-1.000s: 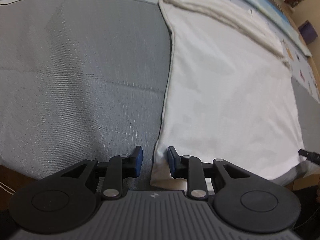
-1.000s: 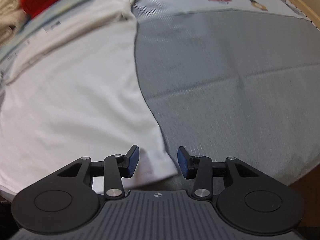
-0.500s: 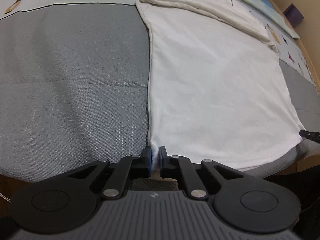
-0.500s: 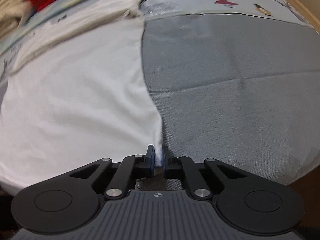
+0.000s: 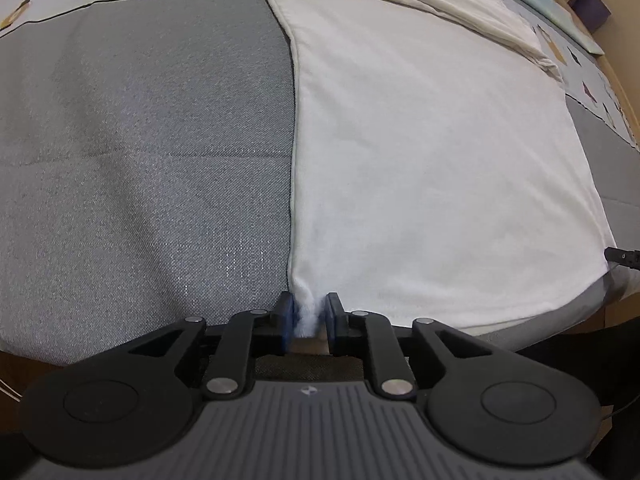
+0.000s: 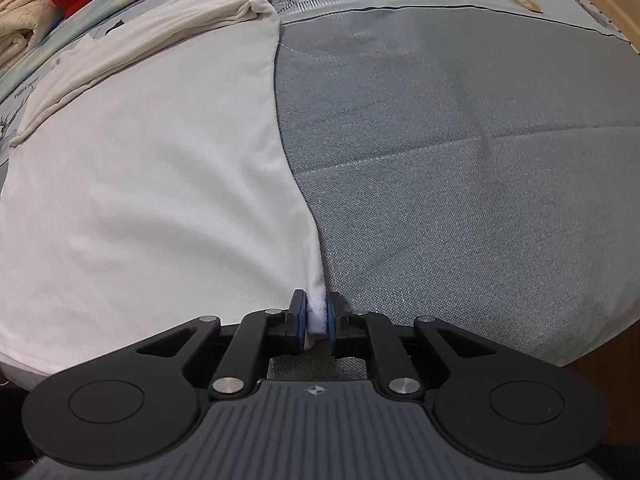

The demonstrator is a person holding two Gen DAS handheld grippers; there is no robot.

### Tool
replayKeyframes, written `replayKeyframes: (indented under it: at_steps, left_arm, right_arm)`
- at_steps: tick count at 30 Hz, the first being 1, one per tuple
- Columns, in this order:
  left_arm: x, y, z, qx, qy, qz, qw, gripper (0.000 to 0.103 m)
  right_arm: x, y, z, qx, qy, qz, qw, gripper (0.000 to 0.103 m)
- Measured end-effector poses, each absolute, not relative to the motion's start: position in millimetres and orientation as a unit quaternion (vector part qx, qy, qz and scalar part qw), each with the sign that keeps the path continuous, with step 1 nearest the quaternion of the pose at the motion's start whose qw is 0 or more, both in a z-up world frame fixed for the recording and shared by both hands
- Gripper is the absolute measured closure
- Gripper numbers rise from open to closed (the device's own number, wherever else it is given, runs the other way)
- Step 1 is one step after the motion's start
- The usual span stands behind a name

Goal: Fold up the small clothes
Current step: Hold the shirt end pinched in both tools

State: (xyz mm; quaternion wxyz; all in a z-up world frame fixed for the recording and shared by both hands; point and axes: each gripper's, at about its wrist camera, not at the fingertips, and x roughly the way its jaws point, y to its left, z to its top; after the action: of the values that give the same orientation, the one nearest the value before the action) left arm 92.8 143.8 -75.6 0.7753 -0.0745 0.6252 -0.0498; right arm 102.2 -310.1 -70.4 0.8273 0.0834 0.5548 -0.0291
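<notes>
The white garment [image 5: 432, 168] is lying flat on the grey bed cover [image 5: 140, 160], each near corner pinched in a hand-held gripper. The left hand-held gripper [image 5: 308, 316] and right hand-held gripper [image 6: 316, 318] are gripping cloth between narrow jaws that are easing slightly apart, so a corner could be slipping free when lifted. Both are pointing steeply down at the bed's near edge.
</notes>
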Motion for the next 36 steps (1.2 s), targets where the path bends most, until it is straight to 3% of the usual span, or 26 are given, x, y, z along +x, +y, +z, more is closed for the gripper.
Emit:
replayKeyframes:
  at_steps: [11, 21, 36]
  left_arm:
    - [86.8, 139.6, -73.2, -0.07, 0.621, -0.051, 0.779, 0.092]
    - [89.5, 140.5, -75.4, -0.068, 0.625, -0.047, 0.777, 0.083]
    - [89.0, 134.6, -75.4, -0.059, 0.624, -0.054, 0.777, 0.088]
  right_arm:
    - [99.1, -309.6, -68.6, 0.083, 0.548, -0.03, 0.832, 0.095]
    - [102.4, -306.8, -70.5, 0.076, 0.551, -0.031, 0.83, 0.093]
    - [103.3, -304.3, -70.4, 0.071, 0.552, -0.032, 0.83, 0.093]
